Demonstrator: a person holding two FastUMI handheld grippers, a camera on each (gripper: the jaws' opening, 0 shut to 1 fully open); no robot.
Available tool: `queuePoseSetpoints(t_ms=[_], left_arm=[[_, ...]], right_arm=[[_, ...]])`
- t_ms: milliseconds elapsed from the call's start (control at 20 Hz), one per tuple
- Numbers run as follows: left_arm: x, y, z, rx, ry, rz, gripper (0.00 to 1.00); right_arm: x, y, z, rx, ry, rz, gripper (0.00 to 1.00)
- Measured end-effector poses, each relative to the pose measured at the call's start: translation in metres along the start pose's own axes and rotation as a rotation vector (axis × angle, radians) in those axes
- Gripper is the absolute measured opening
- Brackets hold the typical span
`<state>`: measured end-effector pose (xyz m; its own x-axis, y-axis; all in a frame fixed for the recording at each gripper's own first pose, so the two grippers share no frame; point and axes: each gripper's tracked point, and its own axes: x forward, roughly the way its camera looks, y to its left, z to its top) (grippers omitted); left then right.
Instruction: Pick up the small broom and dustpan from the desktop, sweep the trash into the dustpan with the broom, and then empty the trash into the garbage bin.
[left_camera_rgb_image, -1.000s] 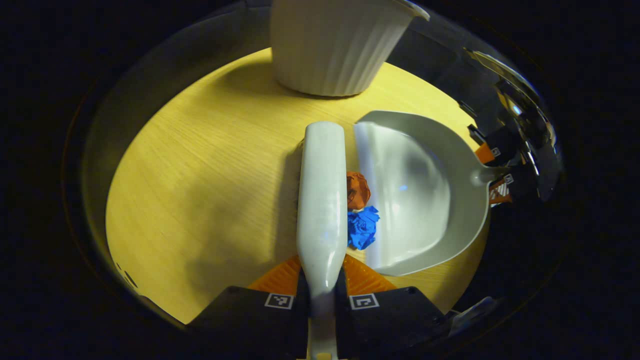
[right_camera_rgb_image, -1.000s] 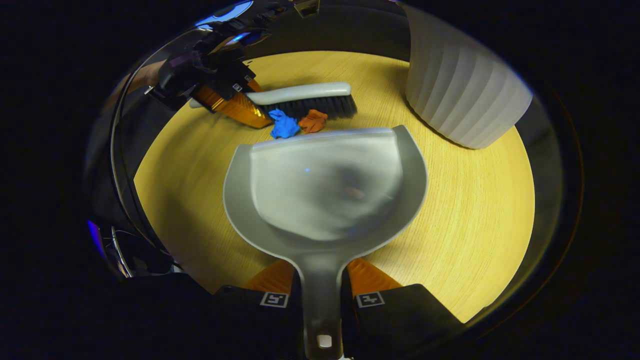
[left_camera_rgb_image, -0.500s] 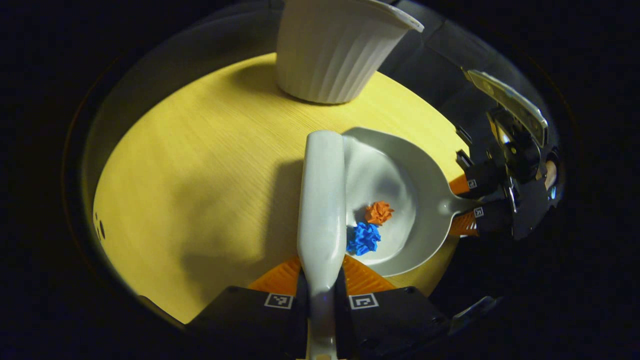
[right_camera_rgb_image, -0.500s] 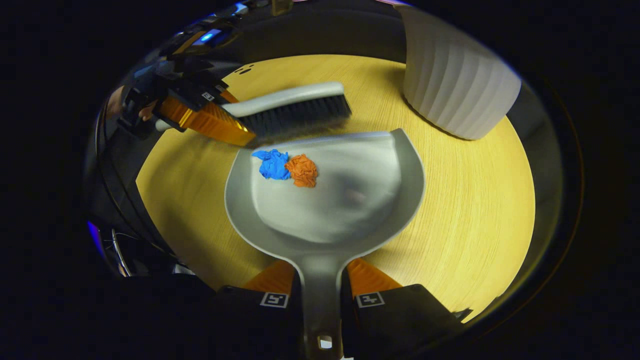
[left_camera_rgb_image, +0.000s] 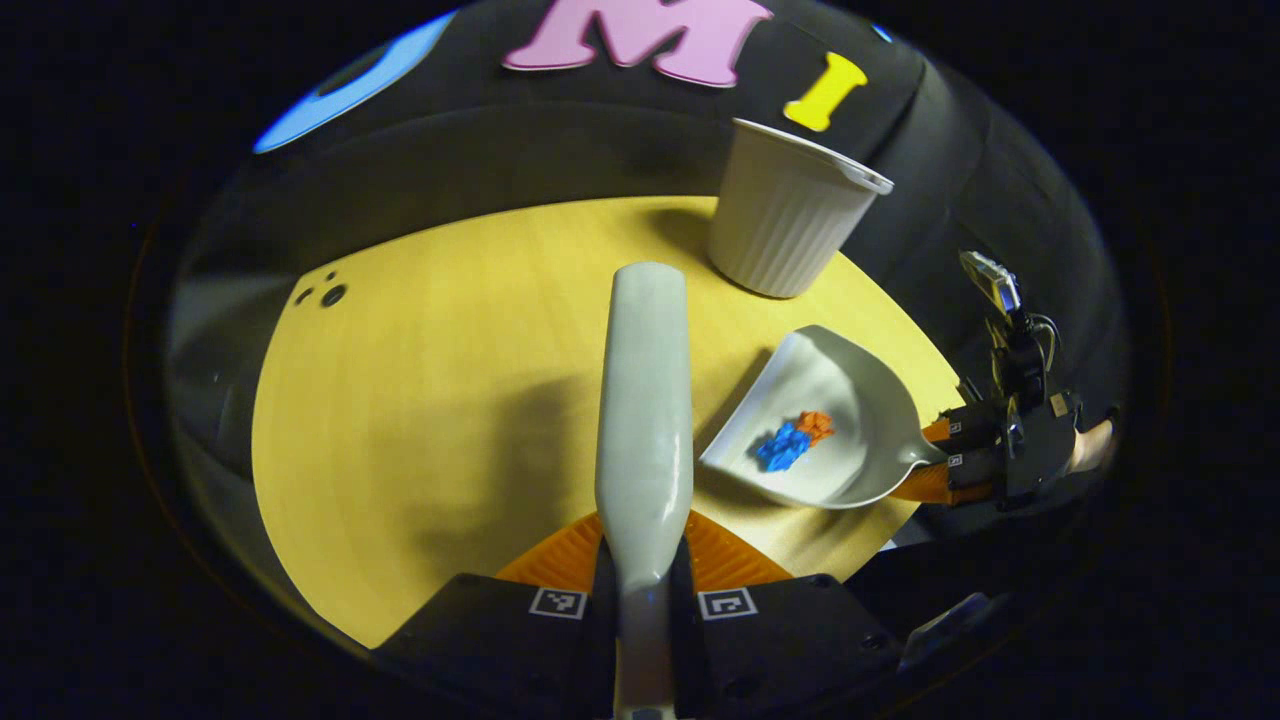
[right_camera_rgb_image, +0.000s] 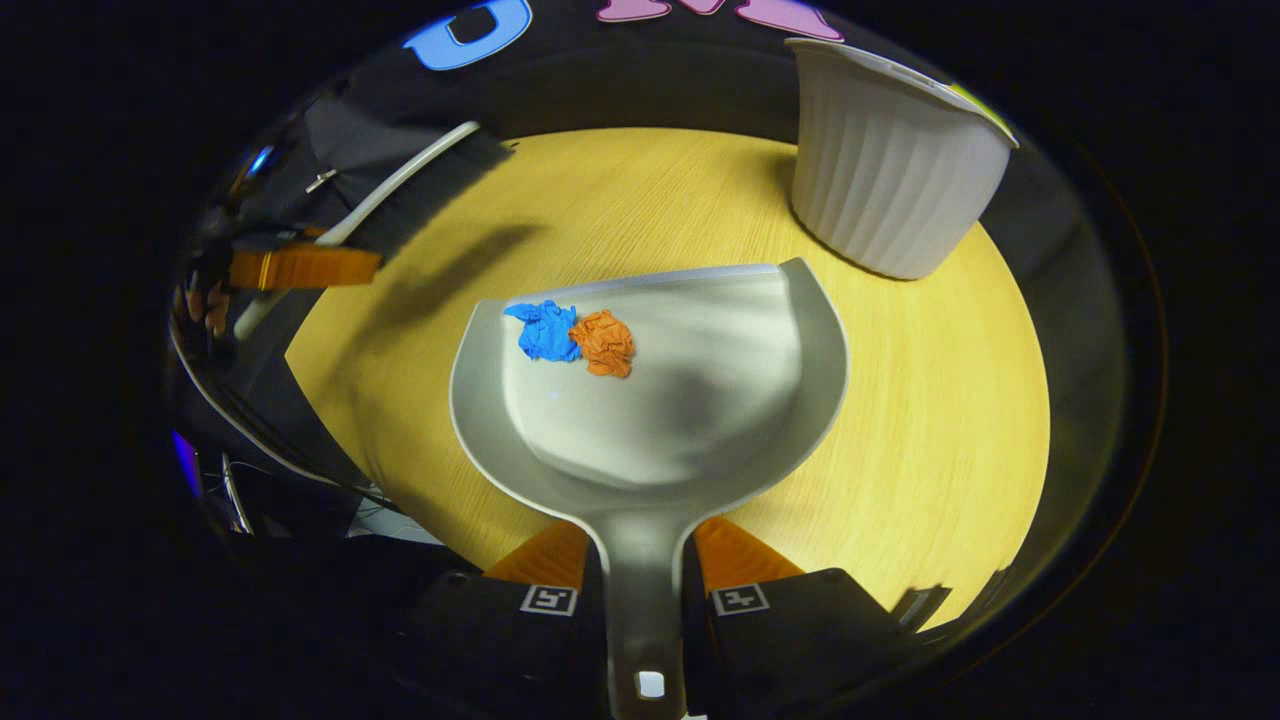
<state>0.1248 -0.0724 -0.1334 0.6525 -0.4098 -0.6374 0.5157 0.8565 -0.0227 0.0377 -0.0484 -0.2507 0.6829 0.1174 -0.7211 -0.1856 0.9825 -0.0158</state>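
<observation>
In the left gripper view the left gripper (left_camera_rgb_image: 643, 560) is clamping the broom (left_camera_rgb_image: 645, 400) at centre frame. The right gripper (right_camera_rgb_image: 643, 570) is gripping the dustpan (right_camera_rgb_image: 700, 400), which is carrying blue trash (right_camera_rgb_image: 545, 330) and orange trash (right_camera_rgb_image: 603, 342). The garbage bin (right_camera_rgb_image: 885, 170) is standing unobstructed at upper right on the desktop (right_camera_rgb_image: 930, 420).

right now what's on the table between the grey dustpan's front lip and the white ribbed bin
Nothing: in the right gripper view, bare yellow wooden tabletop separates the grey plastic dustpan from the white ribbed garbage bin. The crumpled blue and orange paper balls lie inside the pan.
</observation>
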Motion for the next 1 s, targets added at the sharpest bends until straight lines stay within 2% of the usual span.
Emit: queuePoseSetpoints(t_ms=[50, 100, 200, 350, 650, 950, 1000], left_arm=[[-0.009, 0.013, -0.013, -0.031, -0.009, 0.019, 0.26], [-0.013, 0.023, -0.028, -0.054, -0.011, 0.029, 0.25], [-0.026, 0.044, -0.046, -0.079, -0.013, 0.060, 0.26], [-0.031, 0.051, -0.069, -0.125, -0.025, 0.069, 0.26], [-0.046, 0.064, -0.097, -0.202, -0.029, 0.050, 0.26], [-0.058, 0.090, -0.108, -0.274, -0.048, 0.067, 0.26], [-0.062, 0.095, -0.108, -0.281, -0.053, 0.074, 0.26]], right_arm=[[0.001, 0.002, -0.001, 0.005, -0.010, -0.008, 0.31], [0.001, 0.002, -0.001, 0.007, -0.020, -0.018, 0.37], [0.002, 0.003, -0.003, 0.018, -0.041, -0.040, 0.34], [0.005, 0.010, -0.006, 0.074, -0.057, -0.067, 0.34], [0.007, 0.020, -0.008, 0.144, -0.120, -0.128, 0.34], [0.016, 0.020, -0.002, 0.193, -0.203, -0.162, 0.34], [0.019, 0.018, 0.000, 0.187, -0.212, -0.180, 0.30]])
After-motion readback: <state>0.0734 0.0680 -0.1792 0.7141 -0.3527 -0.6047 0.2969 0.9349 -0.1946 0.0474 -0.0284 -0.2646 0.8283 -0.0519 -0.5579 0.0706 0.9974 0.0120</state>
